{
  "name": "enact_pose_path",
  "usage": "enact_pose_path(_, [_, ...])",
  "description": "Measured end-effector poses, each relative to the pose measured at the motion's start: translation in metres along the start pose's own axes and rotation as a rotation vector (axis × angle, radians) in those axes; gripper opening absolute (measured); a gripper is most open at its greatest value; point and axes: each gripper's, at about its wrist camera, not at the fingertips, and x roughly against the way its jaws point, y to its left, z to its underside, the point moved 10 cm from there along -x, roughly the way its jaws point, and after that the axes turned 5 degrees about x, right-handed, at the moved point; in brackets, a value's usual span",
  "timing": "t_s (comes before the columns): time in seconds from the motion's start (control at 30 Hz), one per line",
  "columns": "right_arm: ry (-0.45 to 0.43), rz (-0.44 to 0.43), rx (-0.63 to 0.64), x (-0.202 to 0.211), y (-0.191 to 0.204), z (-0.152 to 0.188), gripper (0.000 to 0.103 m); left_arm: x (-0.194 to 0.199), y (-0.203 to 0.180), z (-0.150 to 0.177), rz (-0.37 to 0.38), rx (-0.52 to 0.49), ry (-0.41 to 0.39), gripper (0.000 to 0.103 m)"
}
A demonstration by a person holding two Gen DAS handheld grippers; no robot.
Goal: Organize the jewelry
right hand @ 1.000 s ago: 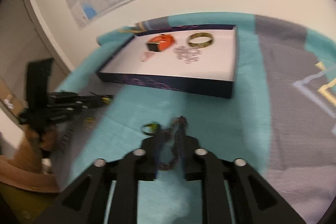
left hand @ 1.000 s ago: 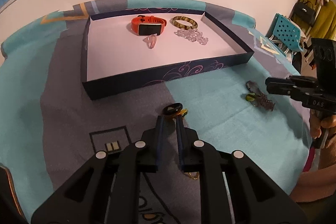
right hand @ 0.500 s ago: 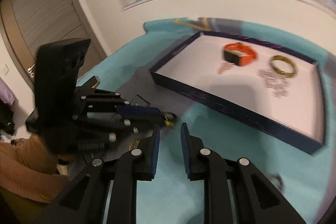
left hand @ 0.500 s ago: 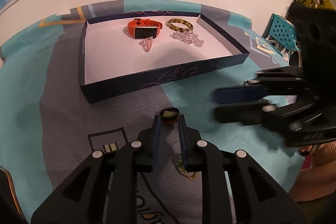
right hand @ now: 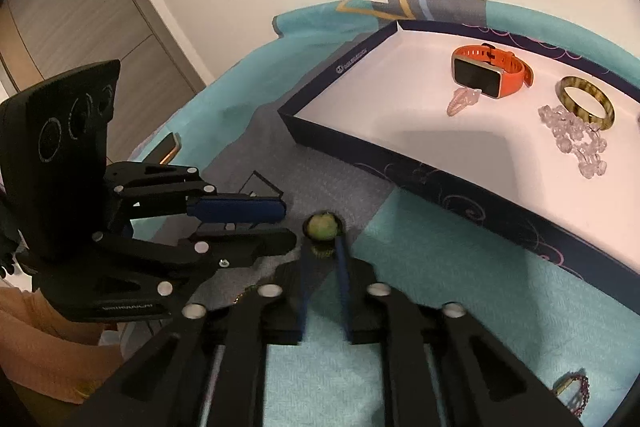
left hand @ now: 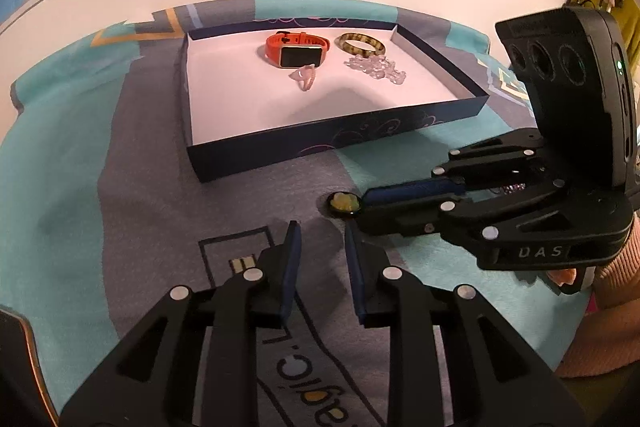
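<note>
1. Our left claw (left hand: 320,235) stands open and empty, its blue-lined fingers parted above the grey patch of the patterned cloth (left hand: 132,211) that covers the surface.
2. Our right claw (right hand: 322,247) is narrowed on a green-stone ring (right hand: 323,225), whose dark band sits between the fingertips while the stone shows just beyond them. In the left view this ring (left hand: 343,203) lies just beyond and to the right of the left claw's tips, at the tip of the right claw (left hand: 362,205), which enters from the right.
3. A shallow navy box (left hand: 320,143) with a white floor lies farther off on the cloth, well apart from the ring.
4. Inside it, toward the far wall: an orange smartwatch (left hand: 296,49), a green-and-yellow bangle (left hand: 360,43) to its right, a clear crystal bracelet (left hand: 378,67) just nearer than the bangle, and a small pink piece (left hand: 304,77) just nearer than the watch.
5. A dark beaded chain (right hand: 572,389) lies on the teal cloth at the near right of the right view.
</note>
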Motion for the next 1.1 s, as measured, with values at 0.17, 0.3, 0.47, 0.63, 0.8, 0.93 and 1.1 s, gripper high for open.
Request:
enact_pose_path(0.17, [-0.003, -0.041, -0.024, 0.009, 0.003, 0.008, 0.006, 0.001, -0.005, 0.000, 0.008, -0.017, -0.007, 0.029])
enact_pose_path(0.3, [-0.050, -0.144, -0.105, 0.024, 0.001, 0.005, 0.005, 0.003, -0.008, 0.000, 0.018, -0.019, -0.010, 0.029])
enact_pose_path(0.47, [-0.093, -0.266, -0.222, 0.038, -0.007, 0.006, 0.005, 0.008, -0.005, -0.002, 0.026, -0.001, -0.020, 0.029])
enact_pose_path(0.63, [-0.086, -0.249, -0.218, 0.041, -0.004, 0.012, 0.005, 0.009, -0.004, 0.000, 0.019, -0.001, -0.016, 0.030])
enact_pose_path(0.8, [-0.020, -0.215, -0.136, 0.039, 0.011, 0.032, 0.005, 0.009, -0.008, 0.001, 0.023, -0.013, -0.011, 0.030])
enact_pose_path(0.93, [-0.012, -0.122, -0.071, 0.052, 0.012, 0.044, 0.021, 0.007, -0.017, -0.002, 0.018, -0.046, -0.012, 0.030])
enact_pose_path(1.1, [-0.118, 0.048, -0.085, 0.099, -0.021, 0.046, 0.024, -0.004, -0.032, -0.003, -0.017, -0.111, 0.004, 0.030])
